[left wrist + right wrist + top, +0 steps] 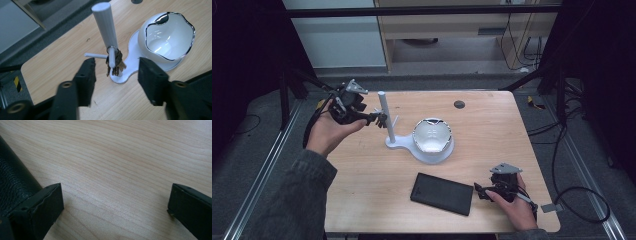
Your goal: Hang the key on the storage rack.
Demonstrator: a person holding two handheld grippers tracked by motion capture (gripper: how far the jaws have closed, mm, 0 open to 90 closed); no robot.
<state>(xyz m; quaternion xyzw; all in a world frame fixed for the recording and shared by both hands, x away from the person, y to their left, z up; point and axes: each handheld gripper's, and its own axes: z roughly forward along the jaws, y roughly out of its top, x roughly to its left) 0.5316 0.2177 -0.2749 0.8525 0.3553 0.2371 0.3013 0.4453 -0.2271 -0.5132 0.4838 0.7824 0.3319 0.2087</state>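
A white stand with an upright post and thin side pegs sits mid-table. A bunch of keys hangs by its ring on one peg. A white bowl with a wavy dark rim rests on the stand's round base. My left gripper is held up just left of the post, open, its jaws either side of the keys without touching them. A flat black leather case lies at the front. My right gripper is open and low over the wood, just right of the case.
A small dark round disc sits in the table's far side. The table's edge runs close to the right gripper. Cables trail over the floor at the right, and a metal rail runs along the left.
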